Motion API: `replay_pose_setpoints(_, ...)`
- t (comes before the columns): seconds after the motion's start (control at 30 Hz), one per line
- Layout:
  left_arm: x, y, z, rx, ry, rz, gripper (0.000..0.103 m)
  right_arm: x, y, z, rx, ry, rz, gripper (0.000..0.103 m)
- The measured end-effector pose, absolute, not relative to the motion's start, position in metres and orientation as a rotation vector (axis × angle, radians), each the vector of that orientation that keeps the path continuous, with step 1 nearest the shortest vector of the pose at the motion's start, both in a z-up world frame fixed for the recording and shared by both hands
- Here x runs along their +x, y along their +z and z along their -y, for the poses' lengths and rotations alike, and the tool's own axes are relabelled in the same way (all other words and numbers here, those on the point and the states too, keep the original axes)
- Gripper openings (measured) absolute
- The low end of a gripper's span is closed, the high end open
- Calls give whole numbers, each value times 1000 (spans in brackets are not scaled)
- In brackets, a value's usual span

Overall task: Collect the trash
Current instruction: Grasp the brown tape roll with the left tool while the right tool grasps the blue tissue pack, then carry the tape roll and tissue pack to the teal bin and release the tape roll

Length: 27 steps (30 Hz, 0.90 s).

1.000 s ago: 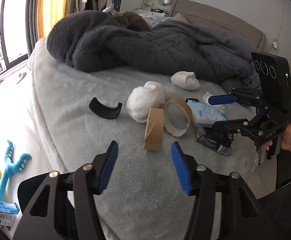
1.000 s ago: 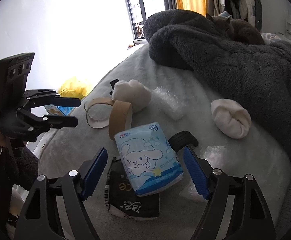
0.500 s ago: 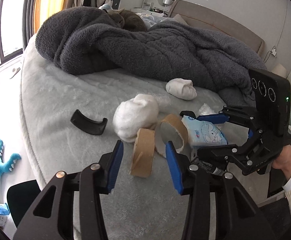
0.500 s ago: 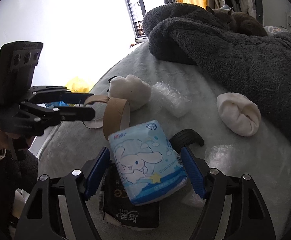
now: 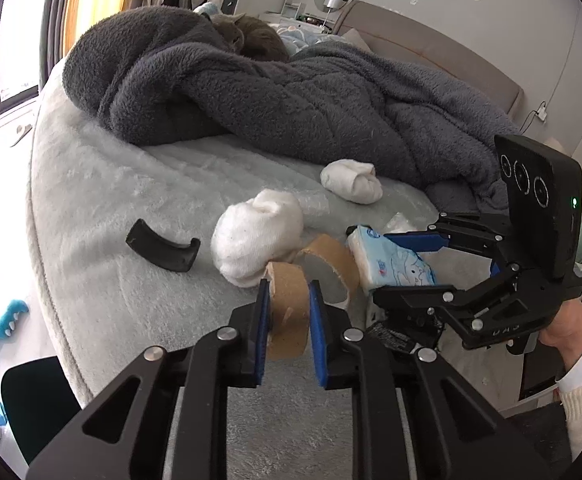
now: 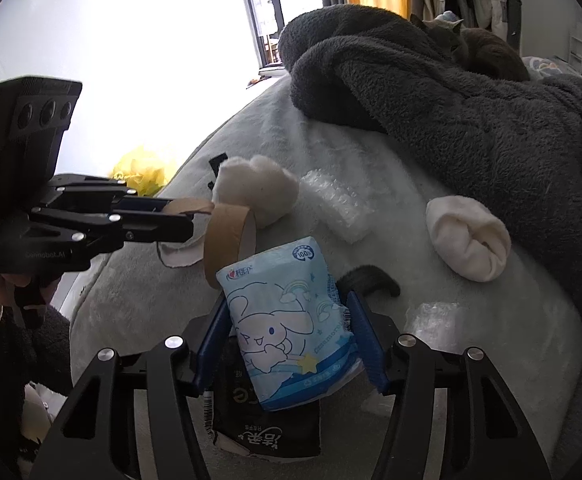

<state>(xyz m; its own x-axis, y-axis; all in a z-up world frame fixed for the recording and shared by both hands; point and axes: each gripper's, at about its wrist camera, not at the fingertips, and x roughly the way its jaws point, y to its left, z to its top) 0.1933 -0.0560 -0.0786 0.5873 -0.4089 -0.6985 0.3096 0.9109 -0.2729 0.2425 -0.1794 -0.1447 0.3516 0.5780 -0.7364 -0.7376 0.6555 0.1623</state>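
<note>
Looking forward and downward along the left gripper (image 5: 287, 300) from just behind its fingers, close over the bed's (image 5: 99, 184) near edge, facing the headboard. Looking likewise along the right gripper (image 6: 291, 320) — close, tilted down, facing the window side. Sharing the middle of the bed: cardboard roll (image 5: 287, 320), tissue pack (image 6: 291, 324), white socks — each view catching the other gripper.

A home bedroom: bed (image 5: 91, 184) with rumpled dark blanket (image 5: 291, 96), padded headboard (image 5: 431, 52).
</note>
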Motion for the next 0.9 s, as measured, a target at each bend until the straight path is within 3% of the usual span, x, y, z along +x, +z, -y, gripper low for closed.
replay_pose_setpoints(0.9,162,-53,-47,-134,-244,-735,20,238,-85,74,1,764,-739,59)
